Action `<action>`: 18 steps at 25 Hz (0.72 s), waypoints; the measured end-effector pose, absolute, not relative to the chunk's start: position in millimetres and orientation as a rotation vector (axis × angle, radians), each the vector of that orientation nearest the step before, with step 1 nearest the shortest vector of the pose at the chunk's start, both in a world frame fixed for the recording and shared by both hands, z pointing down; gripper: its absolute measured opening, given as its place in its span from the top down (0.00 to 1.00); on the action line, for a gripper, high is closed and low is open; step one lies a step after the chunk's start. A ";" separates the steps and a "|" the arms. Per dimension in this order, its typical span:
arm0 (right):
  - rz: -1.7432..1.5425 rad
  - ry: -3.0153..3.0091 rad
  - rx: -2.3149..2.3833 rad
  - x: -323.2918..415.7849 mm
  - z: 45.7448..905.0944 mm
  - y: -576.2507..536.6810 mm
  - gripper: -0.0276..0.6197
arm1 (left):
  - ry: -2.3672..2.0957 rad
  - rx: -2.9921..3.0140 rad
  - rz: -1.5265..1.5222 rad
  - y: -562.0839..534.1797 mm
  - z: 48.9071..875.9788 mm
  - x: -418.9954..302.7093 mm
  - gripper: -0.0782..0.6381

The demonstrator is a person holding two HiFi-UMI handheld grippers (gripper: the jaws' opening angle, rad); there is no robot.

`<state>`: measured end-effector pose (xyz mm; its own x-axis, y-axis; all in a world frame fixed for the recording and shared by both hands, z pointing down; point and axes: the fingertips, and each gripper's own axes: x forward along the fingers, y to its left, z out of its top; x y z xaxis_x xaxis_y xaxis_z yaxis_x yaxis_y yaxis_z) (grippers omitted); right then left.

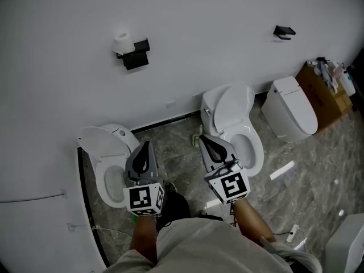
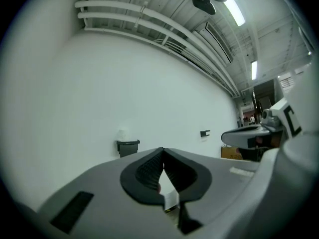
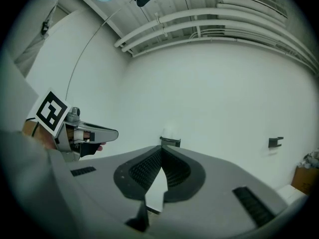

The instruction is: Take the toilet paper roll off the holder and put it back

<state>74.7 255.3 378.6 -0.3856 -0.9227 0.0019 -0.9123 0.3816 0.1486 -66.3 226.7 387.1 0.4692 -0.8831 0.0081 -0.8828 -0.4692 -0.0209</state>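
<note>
White wall [image 1: 199, 50] meets marbled grey floor [image 1: 324, 186]. Three white toilets [image 1: 233, 124] stand along it, with a cardboard box [image 1: 325, 98] at the right. Left gripper [image 1: 146, 148] and right gripper [image 1: 202, 139], well short of the wall, have jaws closed, holding nothing. Toilet paper roll [image 1: 120, 42] sits on its black wall holder [image 1: 137, 57].

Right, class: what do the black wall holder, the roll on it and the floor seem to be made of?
Holder: probably matte black metal or plastic; boxy, dull, sharp-edged. Roll: white paper, matte and cylindrical. Floor: grey marble or marble-look tile, veined with slight sheen.
</note>
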 end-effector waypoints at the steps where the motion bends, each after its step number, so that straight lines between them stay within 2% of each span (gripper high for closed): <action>1: -0.189 -2.533 1.692 72.8 378.8 243.6 0.95 | 1.608 -2.676 -0.045 214.0 387.3 -69.0 0.88; 18: -0.038 -2.501 1.719 6.3 399.5 83.7 0.95 | 1.483 -2.769 -0.094 50.7 388.5 -132.2 0.88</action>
